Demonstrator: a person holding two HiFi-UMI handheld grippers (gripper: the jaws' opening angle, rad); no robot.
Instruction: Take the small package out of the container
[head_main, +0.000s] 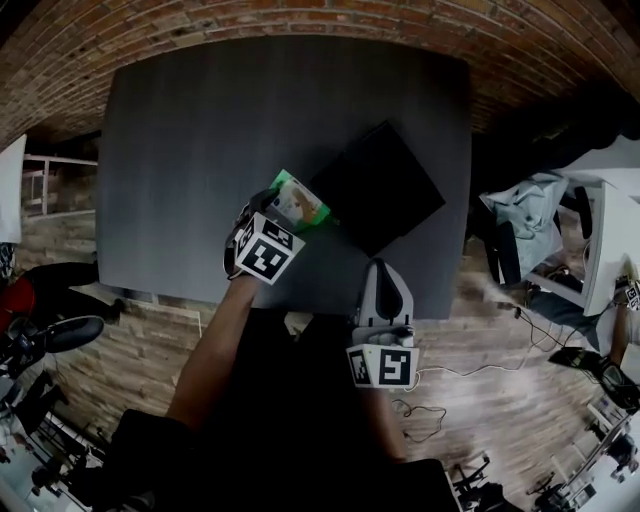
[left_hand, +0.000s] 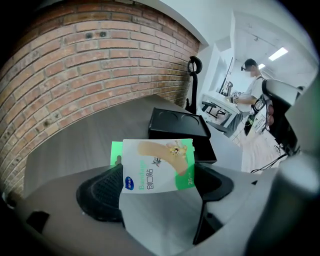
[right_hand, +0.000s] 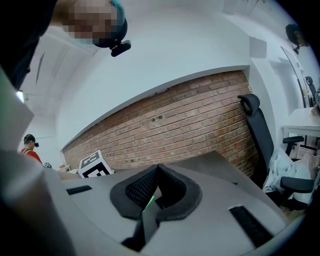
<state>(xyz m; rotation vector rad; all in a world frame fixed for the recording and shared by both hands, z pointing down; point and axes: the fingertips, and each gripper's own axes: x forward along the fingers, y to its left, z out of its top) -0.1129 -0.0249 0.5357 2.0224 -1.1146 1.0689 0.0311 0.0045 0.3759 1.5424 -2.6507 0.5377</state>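
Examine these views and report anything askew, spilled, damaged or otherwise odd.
Nothing looks spilled or damaged. The black container lies skewed to the edges of the table. The small package is outside it, clamped in the left gripper. The right gripper is shut on nothing.

Open tabletop (head_main: 200, 150) left of black container (head_main: 385, 190)
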